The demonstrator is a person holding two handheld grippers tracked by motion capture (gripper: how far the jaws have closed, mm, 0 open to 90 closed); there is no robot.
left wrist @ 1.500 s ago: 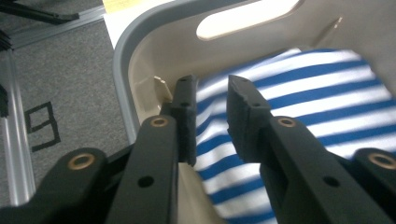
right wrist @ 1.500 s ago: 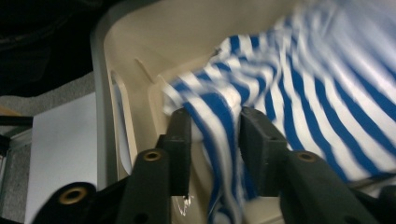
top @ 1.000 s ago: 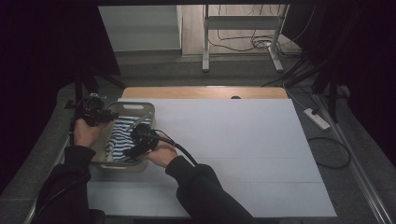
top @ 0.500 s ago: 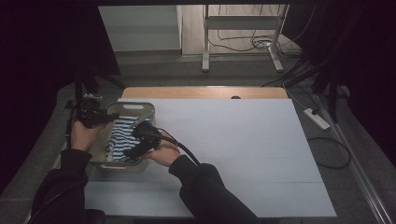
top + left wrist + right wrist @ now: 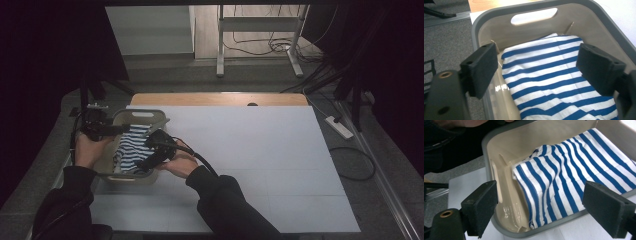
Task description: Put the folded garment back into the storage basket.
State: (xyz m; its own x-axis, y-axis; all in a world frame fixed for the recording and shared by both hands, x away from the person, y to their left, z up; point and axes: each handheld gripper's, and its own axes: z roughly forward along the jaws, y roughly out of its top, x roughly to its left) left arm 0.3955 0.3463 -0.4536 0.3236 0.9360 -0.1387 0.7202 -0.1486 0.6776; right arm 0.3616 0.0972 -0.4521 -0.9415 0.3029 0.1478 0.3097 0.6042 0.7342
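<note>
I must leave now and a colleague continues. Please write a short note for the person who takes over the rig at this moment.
Left gripper: open, jaws just opened, nothing between the pads, over the basket.
Right gripper: open, jaws just opened, holding nothing, at the basket's near edge.
Striped cloth: folded, lying inside the basket at the table's left side.
Done: cloth is in the basket and released.
Left: probably only to draw both grippers back.

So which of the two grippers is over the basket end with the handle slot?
The left gripper, at the far end of the basket, where the handle slot is. The right gripper hangs over the near rim, above the striped cloth.
</note>
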